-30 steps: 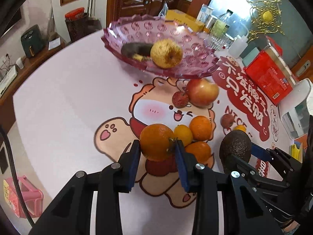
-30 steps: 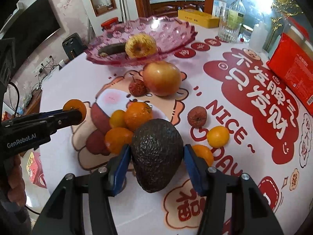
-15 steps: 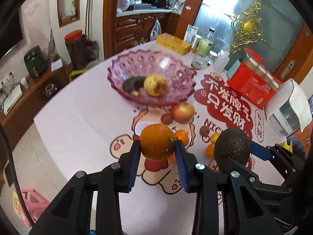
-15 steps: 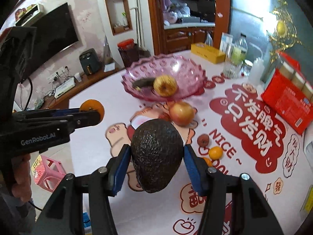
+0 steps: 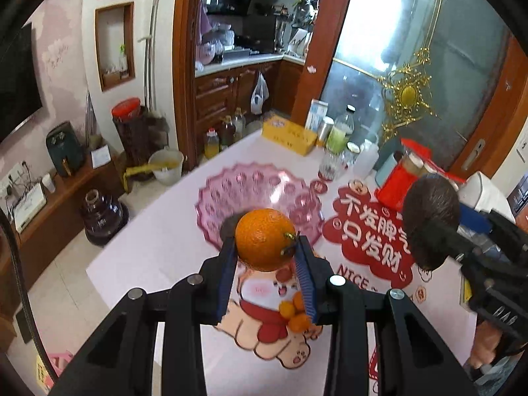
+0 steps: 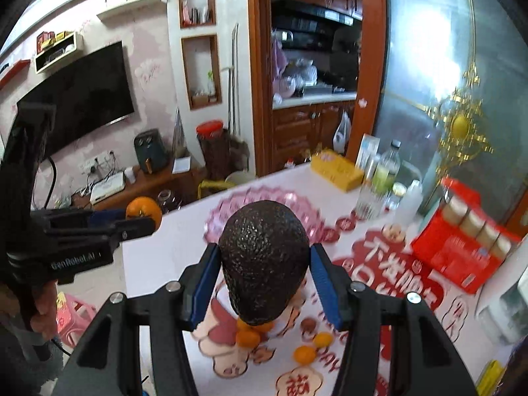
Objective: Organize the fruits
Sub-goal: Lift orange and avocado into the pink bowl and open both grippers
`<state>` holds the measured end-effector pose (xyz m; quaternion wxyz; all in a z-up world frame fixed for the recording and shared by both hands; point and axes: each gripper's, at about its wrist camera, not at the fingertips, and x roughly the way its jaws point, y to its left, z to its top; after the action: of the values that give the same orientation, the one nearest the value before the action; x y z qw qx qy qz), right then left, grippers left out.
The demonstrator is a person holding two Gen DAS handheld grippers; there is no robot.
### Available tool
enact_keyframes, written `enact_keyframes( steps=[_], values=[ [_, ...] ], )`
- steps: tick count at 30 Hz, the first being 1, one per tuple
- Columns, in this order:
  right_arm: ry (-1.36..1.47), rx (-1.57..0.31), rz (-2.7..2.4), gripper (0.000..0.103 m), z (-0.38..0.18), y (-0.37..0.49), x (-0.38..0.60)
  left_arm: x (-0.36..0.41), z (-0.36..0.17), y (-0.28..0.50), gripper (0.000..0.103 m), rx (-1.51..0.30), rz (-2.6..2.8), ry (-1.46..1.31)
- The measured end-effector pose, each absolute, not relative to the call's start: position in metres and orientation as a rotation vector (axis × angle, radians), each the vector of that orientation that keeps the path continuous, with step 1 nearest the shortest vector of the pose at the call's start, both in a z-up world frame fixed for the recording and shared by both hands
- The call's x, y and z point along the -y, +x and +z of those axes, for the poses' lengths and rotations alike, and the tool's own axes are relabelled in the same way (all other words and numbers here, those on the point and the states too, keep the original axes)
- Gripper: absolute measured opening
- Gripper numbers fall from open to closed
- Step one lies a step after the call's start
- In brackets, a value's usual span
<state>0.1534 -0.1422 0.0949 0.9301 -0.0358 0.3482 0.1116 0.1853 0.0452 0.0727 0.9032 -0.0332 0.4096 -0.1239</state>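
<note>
Both hands mid-carry, each with 1 fruit, high above the tabletop (image 5: pixel 158 247). Left gripper (image 5: pixel 268 257): fingers (image 5: pixel 227 274) clenched on an orange (image 5: pixel 265 239), pads pressing both flanks, gap narrow, stem turned toward the right pad. Right gripper (image 6: pixel 264 265): fingers (image 6: pixel 325 283) set wider, grasping a dark avocado (image 6: pixel 264 260) by its broad middle, narrow end hanging toward the camera. In the left view the orange sits in line with the near rim of the pink glass bowl (image 5: pixel 257 184); in the right view the avocado likewise covers the bowl's near side. The bowl stands far of the cartoon print on the tabletop, left of the red box (image 6: pixel 462 247). Whether anything lies in it I cannot tell: held fruit blocks the middle and the picture is blurred. Judged progress: early to middle. 2 fruits lifted, neither set down yet. Left on the tabletop: a cluster of small oranges (image 6: pixel 250 333) under the avocado, 2 more small oranges (image 6: pixel 312 346) to its right, a reddish-brown fruit (image 6: pixel 308 323) near them. If the bowl is the goal, both loads must go over its rim, fingers released, then return for the loose fruit.
</note>
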Motion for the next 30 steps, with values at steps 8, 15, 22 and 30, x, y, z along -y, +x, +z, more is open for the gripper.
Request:
enact_keyframes(
  steps=[8,15,22,30],
  values=[
    [-0.089,-0.685,0.177,0.056,0.114,0.221,0.133,-0.040,0.090,0.247,0.034,-0.807,-0.246,-0.027],
    [-0.017,-0.780,0.122,0.056,0.056,0.295,0.133,-0.038,0.039,0.319,0.034,-0.877,-0.227,-0.010],
    [0.022,-0.917,0.075,0.056,-0.024,0.350,0.137,-0.032,-0.045,0.378,0.034,-0.996,-0.225,0.010],
    [0.032,-1.059,0.033,0.056,-0.105,0.385,0.143,-0.026,-0.128,0.425,0.034,-1.115,-0.230,0.037]
  ],
)
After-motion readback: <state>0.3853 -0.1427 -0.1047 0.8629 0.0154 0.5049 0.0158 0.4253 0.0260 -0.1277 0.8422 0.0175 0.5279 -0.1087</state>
